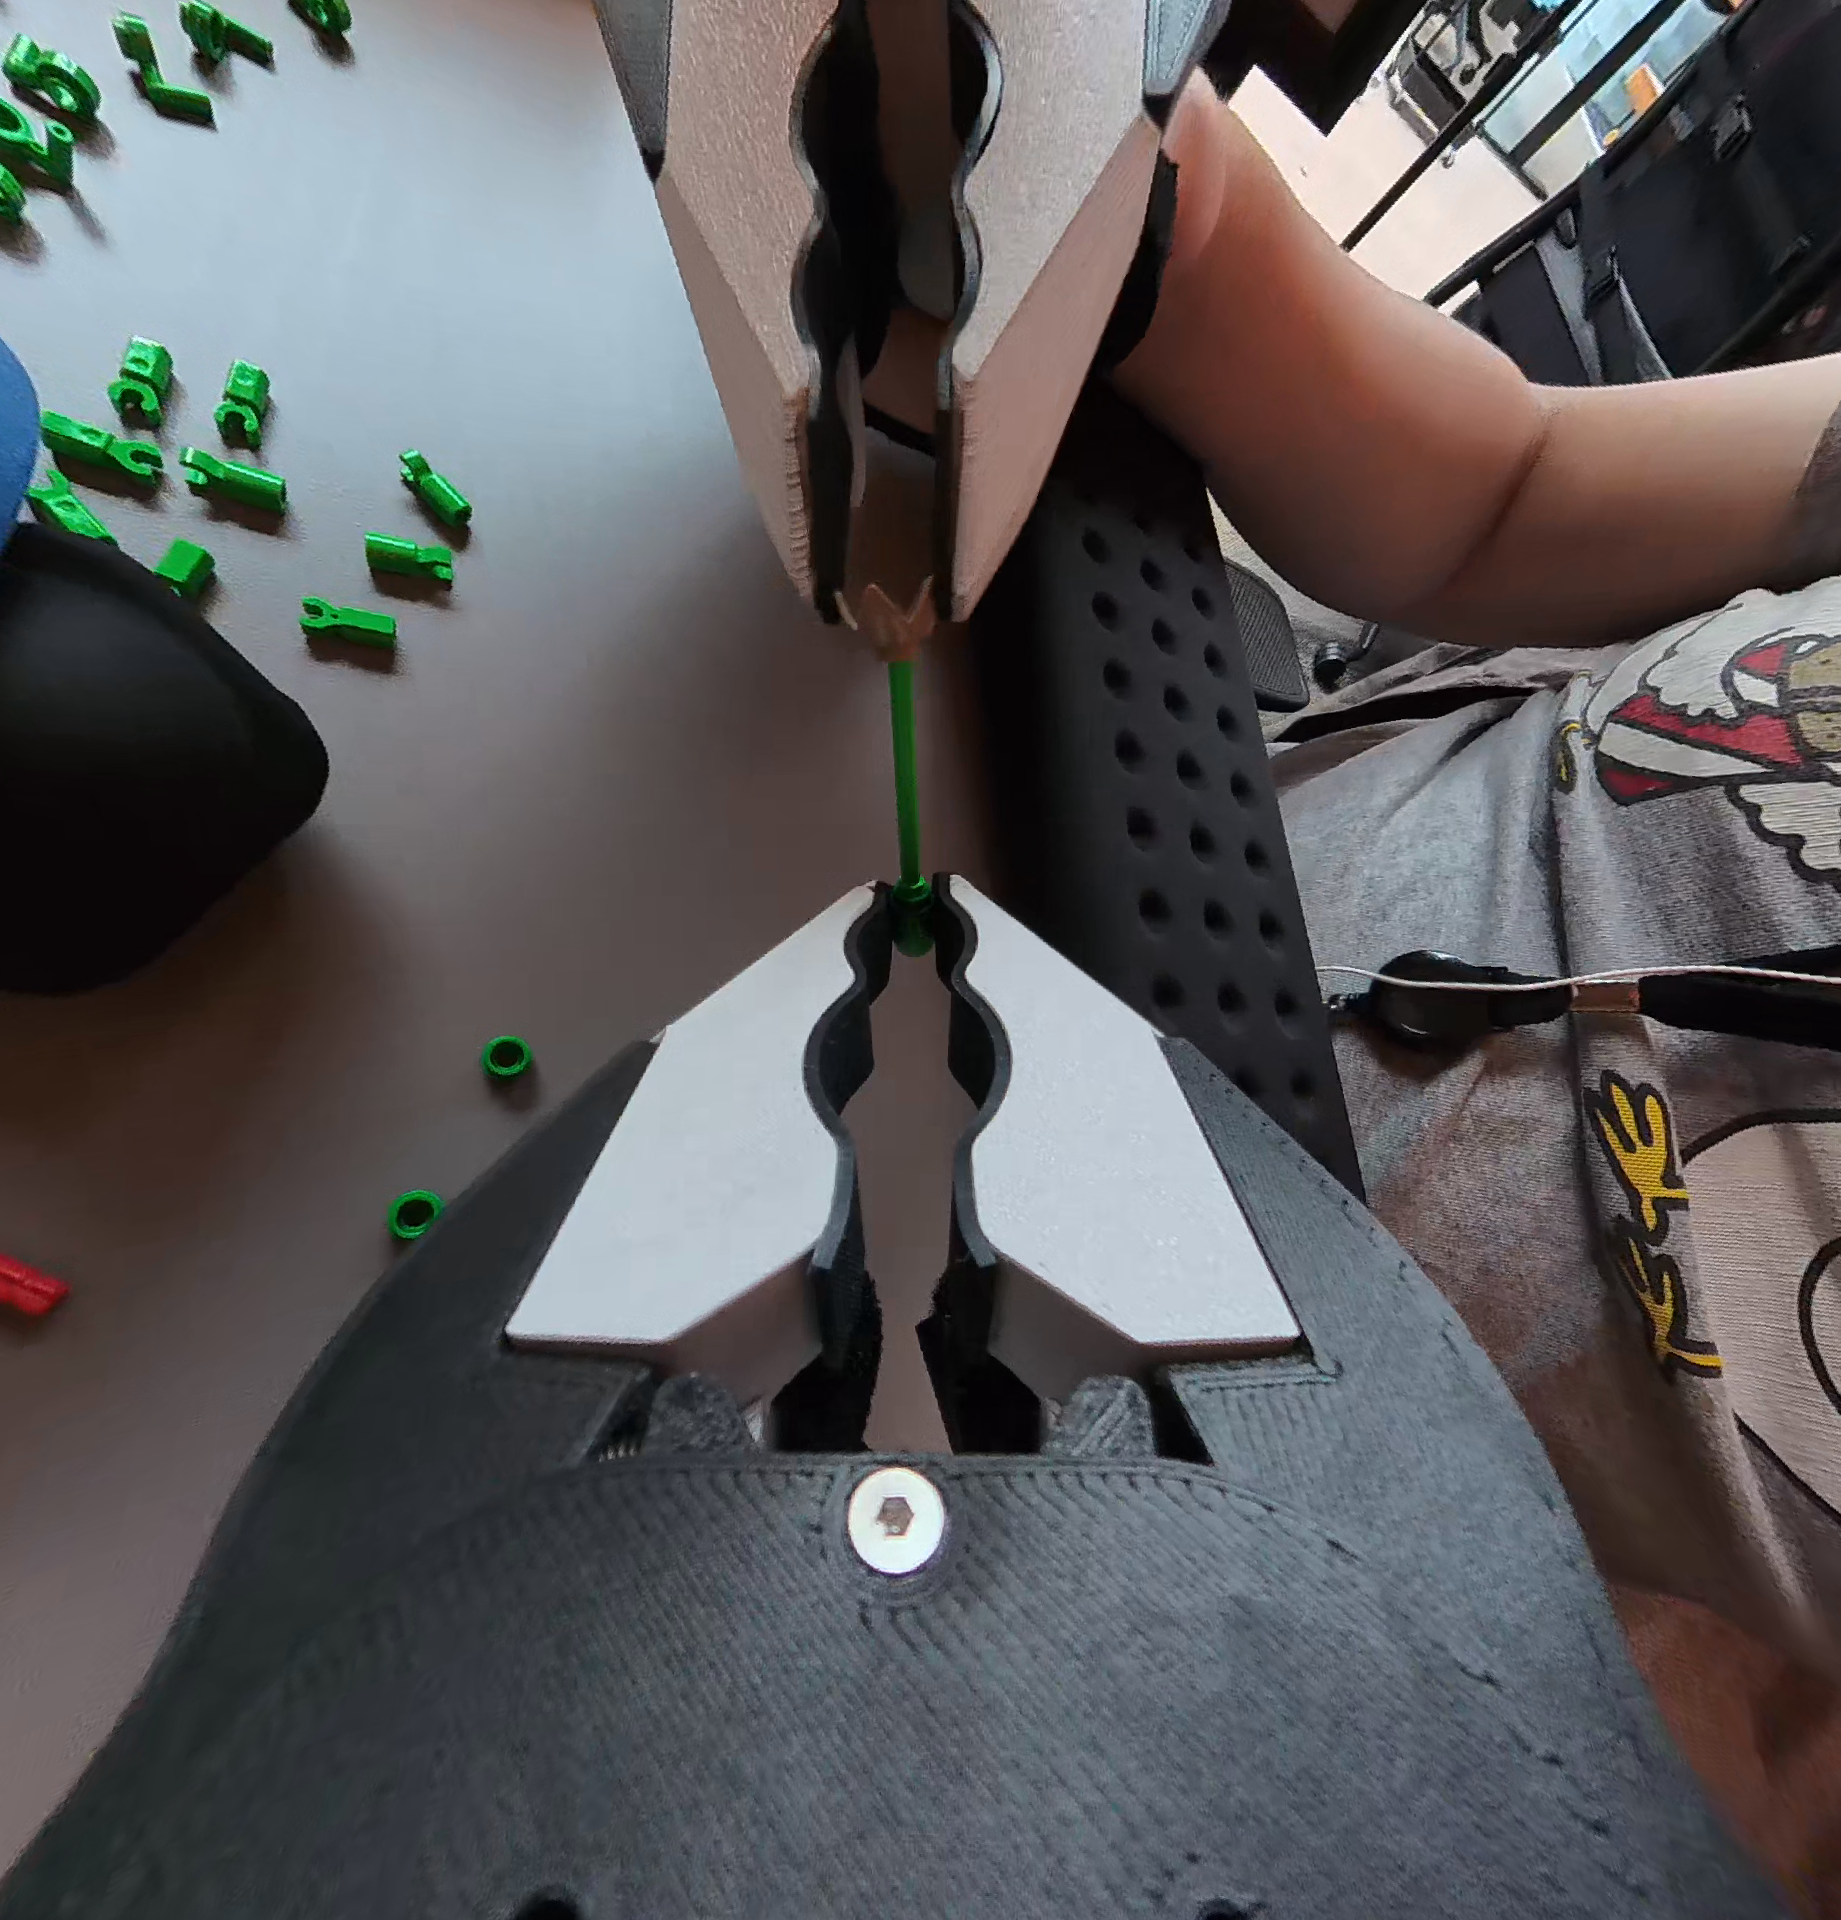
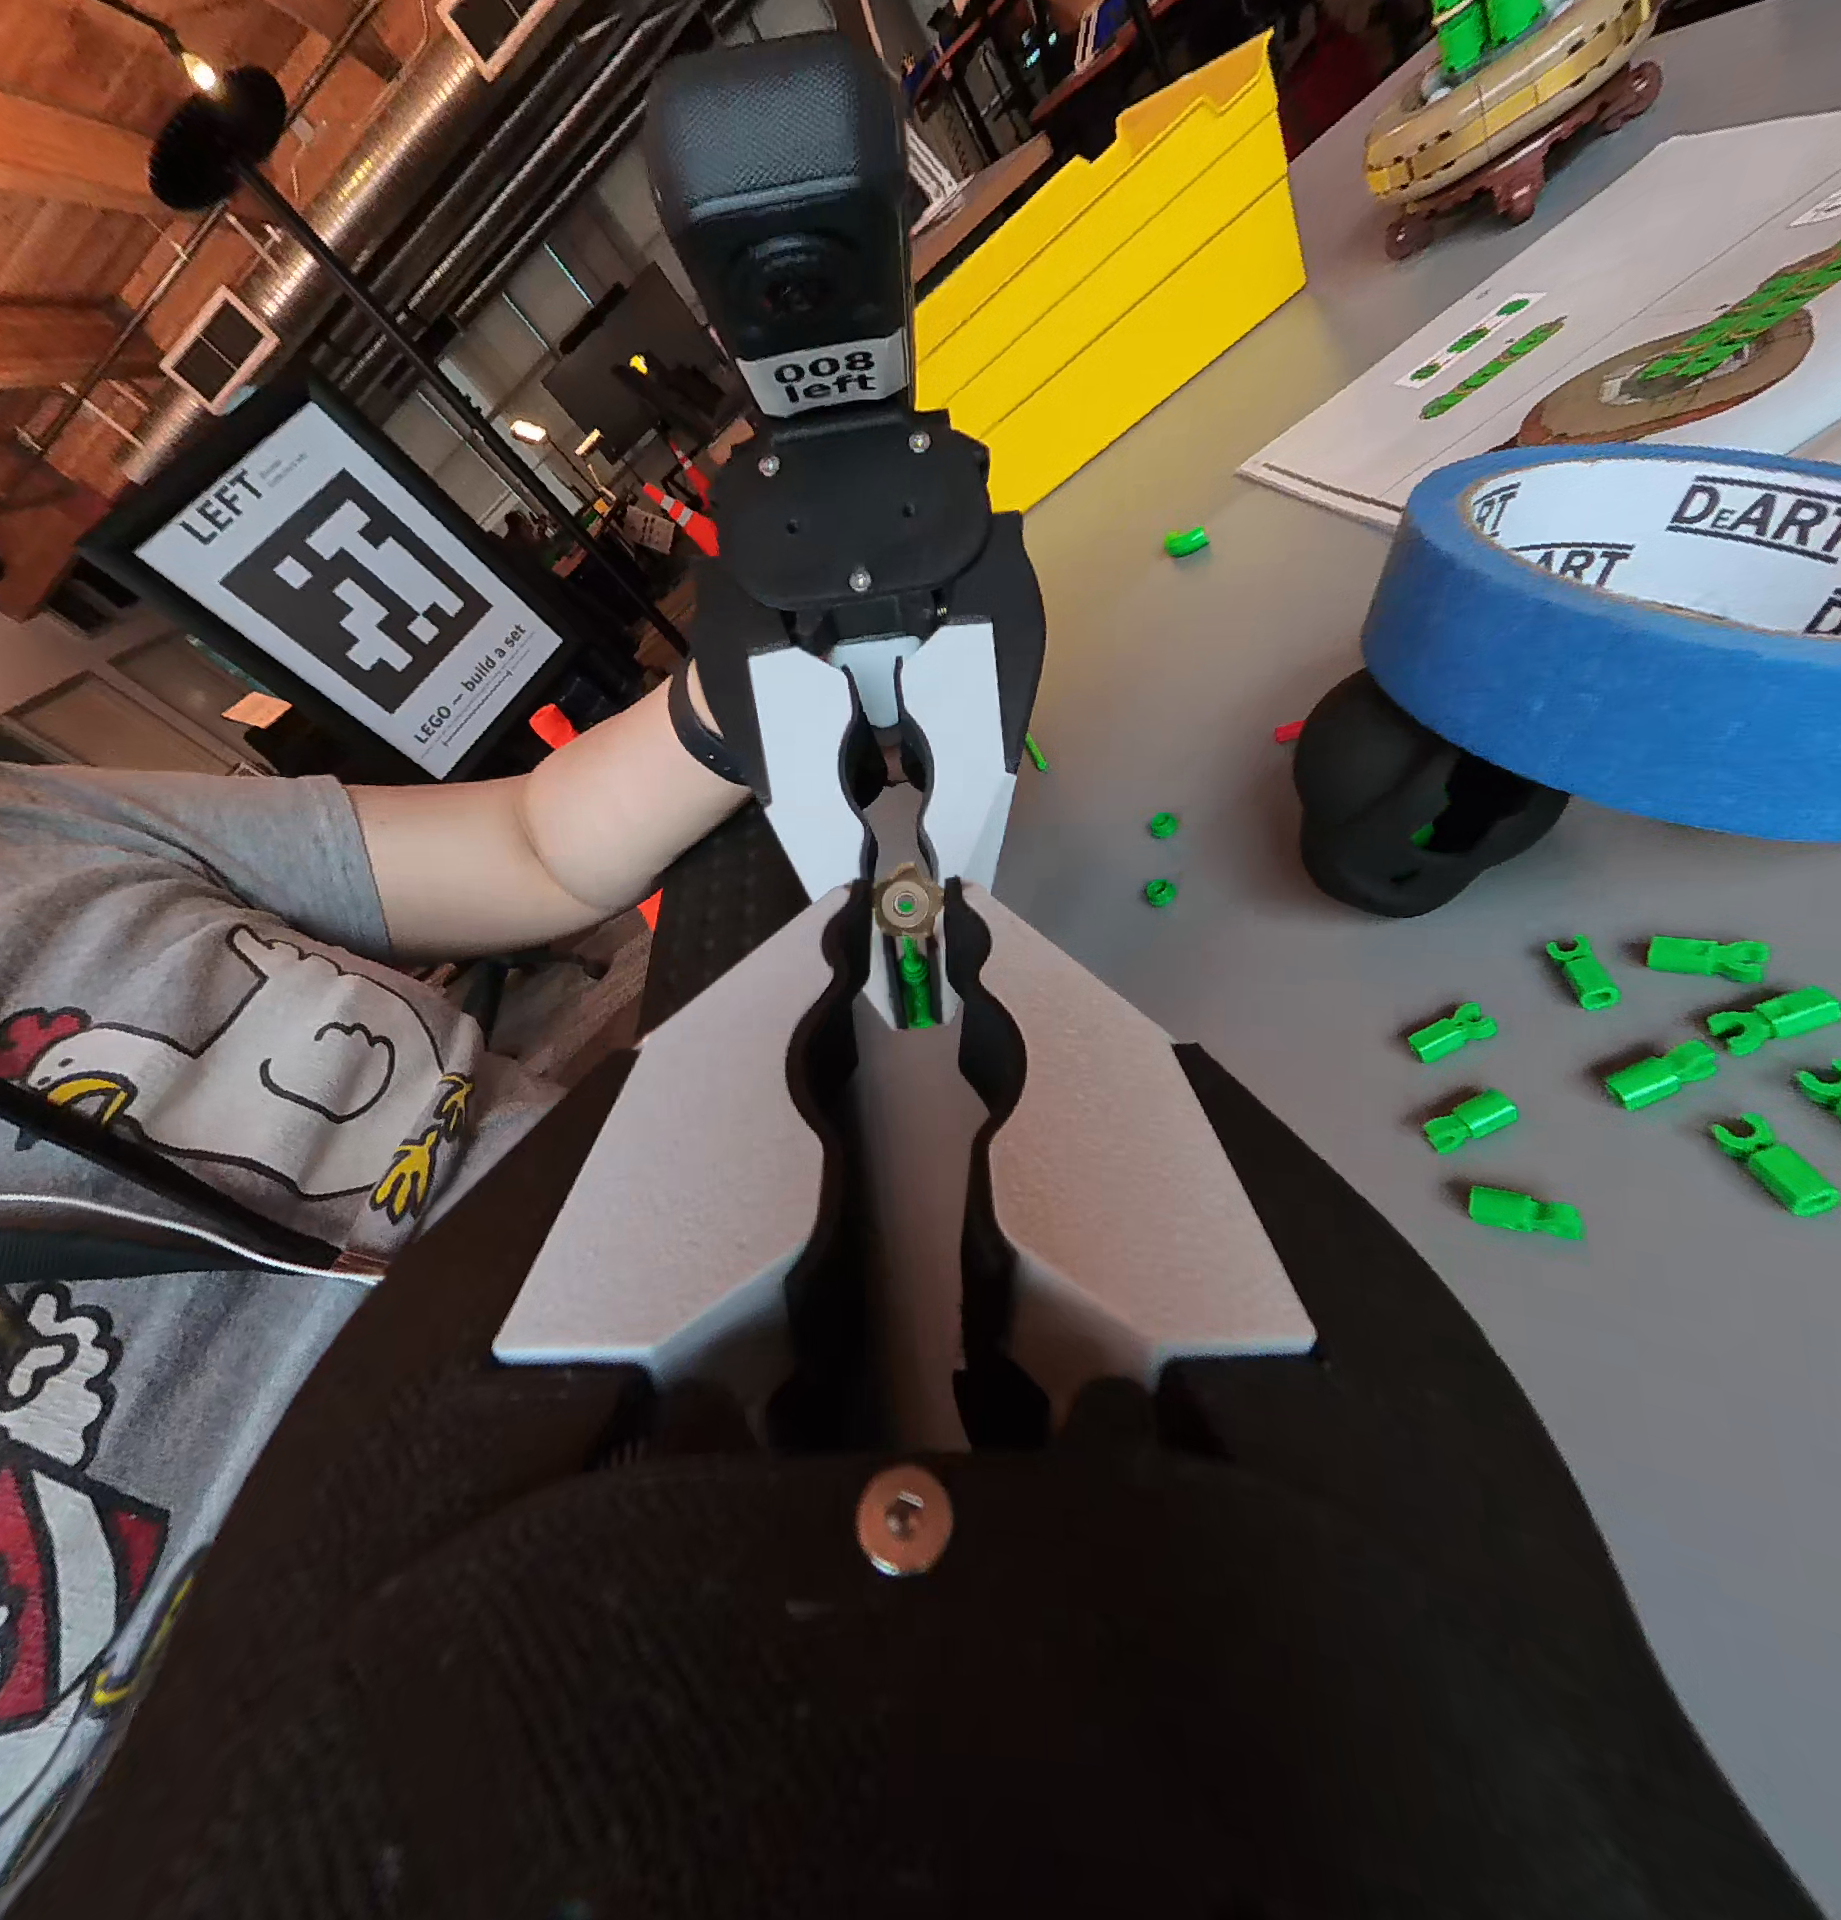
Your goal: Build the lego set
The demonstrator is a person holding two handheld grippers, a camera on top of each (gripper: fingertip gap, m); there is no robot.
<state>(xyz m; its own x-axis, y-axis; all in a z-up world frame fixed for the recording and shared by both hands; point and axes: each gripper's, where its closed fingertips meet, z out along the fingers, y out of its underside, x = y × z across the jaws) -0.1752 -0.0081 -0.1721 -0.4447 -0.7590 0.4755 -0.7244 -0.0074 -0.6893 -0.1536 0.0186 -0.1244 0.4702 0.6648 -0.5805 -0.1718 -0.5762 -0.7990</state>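
The left hand-held gripper (image 1: pixel 908 902) is pinched narrow on the knobbed lower end of a thin green rod (image 1: pixel 903 774), which runs straight ahead along the fingers' line. At the rod's far end sits a small tan flower-shaped piece (image 1: pixel 897 621), and the right hand-held gripper (image 1: pixel 888 613) is closed down on that piece, tip facing tip with the left one. So the rod's long axis is the shared line of both grippers, held in the air above the near edge of the table (image 1: pixel 542 727). Any push or pull to seat the tan piece would, in my judgement, have to run along that axis; a sideways nudge could bend or pop the slender rod.

In the right wrist view the tan piece (image 2: pixel 903 906) is seen end-on between the right gripper's tips, with the rod (image 2: pixel 911 982) beyond it.

Farther out on the table lie loose green clip pieces (image 2: pixel 1664 1070), small green rings (image 2: pixel 1161 826), a blue tape roll (image 2: pixel 1622 665) with printed lettering inside, an instruction sheet (image 2: pixel 1518 343) and a yellow bin (image 2: pixel 1113 270). A labelled marker sign (image 2: pixel 344 592) stands beyond the table, and the far gripper's camera carries a sticker.
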